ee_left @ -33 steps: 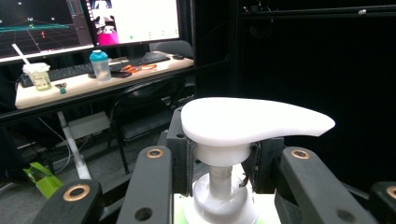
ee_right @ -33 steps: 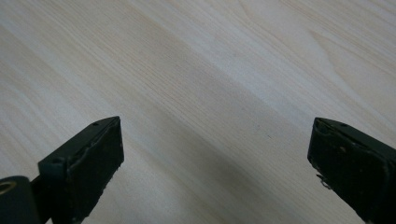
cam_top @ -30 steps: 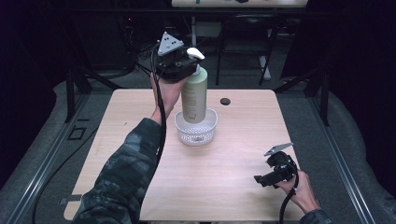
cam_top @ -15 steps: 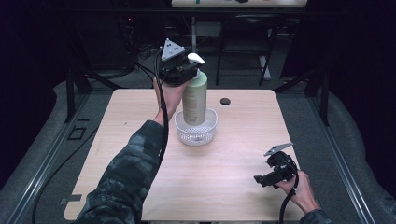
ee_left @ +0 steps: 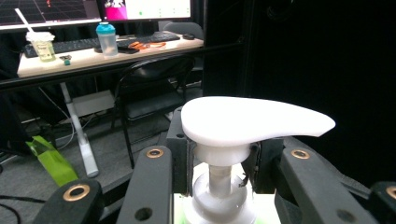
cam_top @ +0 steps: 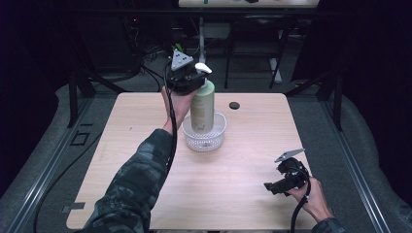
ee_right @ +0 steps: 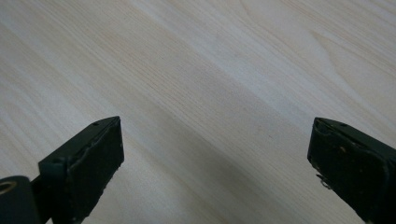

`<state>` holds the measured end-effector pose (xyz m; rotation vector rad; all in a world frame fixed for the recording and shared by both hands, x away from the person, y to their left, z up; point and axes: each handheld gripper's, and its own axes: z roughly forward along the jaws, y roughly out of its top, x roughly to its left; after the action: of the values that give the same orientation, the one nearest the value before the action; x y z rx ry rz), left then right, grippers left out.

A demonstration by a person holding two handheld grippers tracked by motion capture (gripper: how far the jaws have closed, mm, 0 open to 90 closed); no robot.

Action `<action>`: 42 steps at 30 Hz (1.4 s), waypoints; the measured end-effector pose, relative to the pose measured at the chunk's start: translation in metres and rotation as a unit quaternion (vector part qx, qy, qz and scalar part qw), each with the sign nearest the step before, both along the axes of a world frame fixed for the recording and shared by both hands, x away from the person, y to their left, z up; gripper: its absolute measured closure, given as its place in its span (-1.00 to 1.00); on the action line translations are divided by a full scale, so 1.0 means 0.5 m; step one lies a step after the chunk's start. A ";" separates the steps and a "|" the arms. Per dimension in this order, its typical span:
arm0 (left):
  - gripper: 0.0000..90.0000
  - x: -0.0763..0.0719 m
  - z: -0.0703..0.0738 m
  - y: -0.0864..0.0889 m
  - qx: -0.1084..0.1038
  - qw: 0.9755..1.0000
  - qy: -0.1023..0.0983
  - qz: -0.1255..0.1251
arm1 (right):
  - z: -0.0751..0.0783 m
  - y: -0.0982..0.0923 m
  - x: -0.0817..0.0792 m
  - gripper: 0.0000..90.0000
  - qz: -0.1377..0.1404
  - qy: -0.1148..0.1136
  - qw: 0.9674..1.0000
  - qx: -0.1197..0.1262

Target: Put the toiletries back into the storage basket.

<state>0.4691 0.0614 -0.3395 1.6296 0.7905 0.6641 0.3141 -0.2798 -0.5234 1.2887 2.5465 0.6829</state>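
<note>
At the near edge of the table (cam_top: 145, 194), the person's camouflage sleeve (cam_top: 131, 194) runs out of the bottom of the high view, so the elbow is cut off. On the near right, the right gripper (cam_top: 274, 186) rests low over bare wood, held by a hand whose wrist is also cut off; in the right gripper view its jaws stand wide apart with only wood grain between them.

Farther in, a clear dimpled bowl (cam_top: 216, 138) sits near the middle of the table. A pale green pump bottle (cam_top: 203, 104) stands upright with its base inside the bowl; whether it touches the bottom is hard to tell. The bottle's label is too blurred to read. The left gripper (cam_top: 194, 80) is clamped on the bottle's neck just under the white pump head (ee_left: 247, 121), and its jaws hide most of the collar.

Beyond the bowl a small dark cap (cam_top: 234, 105) lies well apart on the wood.
</note>
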 end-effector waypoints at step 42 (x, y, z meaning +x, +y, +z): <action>0.49 0.005 -0.086 -0.006 0.009 1.000 0.007 -0.003 | 0.000 0.001 -0.001 -0.92 0.000 -0.001 1.000 -0.003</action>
<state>0.4715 0.0585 -0.3822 1.6537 0.7916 0.6577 0.3138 -0.2792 -0.5235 1.2858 2.5459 0.6751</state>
